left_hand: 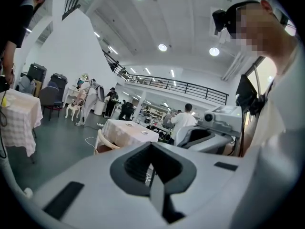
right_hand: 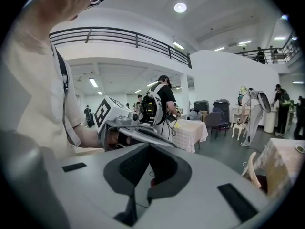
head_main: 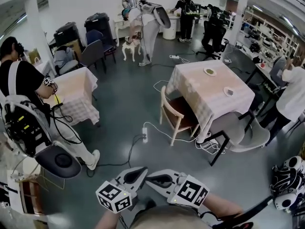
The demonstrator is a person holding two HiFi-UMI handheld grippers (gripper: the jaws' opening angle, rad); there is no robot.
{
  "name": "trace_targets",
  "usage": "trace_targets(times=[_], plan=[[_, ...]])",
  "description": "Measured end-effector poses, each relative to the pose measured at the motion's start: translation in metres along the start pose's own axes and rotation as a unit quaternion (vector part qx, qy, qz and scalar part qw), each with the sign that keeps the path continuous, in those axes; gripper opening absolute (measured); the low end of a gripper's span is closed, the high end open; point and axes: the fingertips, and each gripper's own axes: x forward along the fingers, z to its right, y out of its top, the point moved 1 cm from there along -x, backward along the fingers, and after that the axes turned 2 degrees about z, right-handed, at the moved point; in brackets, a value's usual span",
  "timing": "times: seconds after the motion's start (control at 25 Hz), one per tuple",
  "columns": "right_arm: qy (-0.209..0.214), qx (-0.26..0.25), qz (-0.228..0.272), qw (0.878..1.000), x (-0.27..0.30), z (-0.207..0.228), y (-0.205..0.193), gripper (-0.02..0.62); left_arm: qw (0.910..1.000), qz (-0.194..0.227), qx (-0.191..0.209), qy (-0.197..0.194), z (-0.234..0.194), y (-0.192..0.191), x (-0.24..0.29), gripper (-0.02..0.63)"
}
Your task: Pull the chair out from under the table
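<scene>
A light wooden chair [head_main: 175,114] with a brown seat stands pushed under the left side of a table with a pale checked cloth [head_main: 209,97], well ahead of me across the grey floor. Both grippers are held low, close to my body, far from the chair. The left gripper [head_main: 144,170] and the right gripper [head_main: 149,177] point towards each other, tips nearly together, both shut and empty. In the left gripper view the shut left gripper [left_hand: 151,146] frames the distant chair [left_hand: 102,144]. The right gripper [right_hand: 148,148] also looks shut, with the chair [right_hand: 252,171] at the right edge.
A grey chair [head_main: 239,130] sits at the table's near right corner. A power strip [head_main: 145,135] and cables lie on the floor before the wooden chair. A second clothed table [head_main: 76,92] and a person with a backpack rig [head_main: 24,104] are at the left. Two plates [head_main: 209,71] rest on the table.
</scene>
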Motion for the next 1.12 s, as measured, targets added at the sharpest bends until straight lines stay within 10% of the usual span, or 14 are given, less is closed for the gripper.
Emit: trace_targets(times=[1.12], plan=[[-0.079, 0.147, 0.135, 0.977, -0.193, 0.176, -0.032, 0.009, 0.9977, -0.01, -0.013, 0.066, 0.052, 0.034, 0.214, -0.002]])
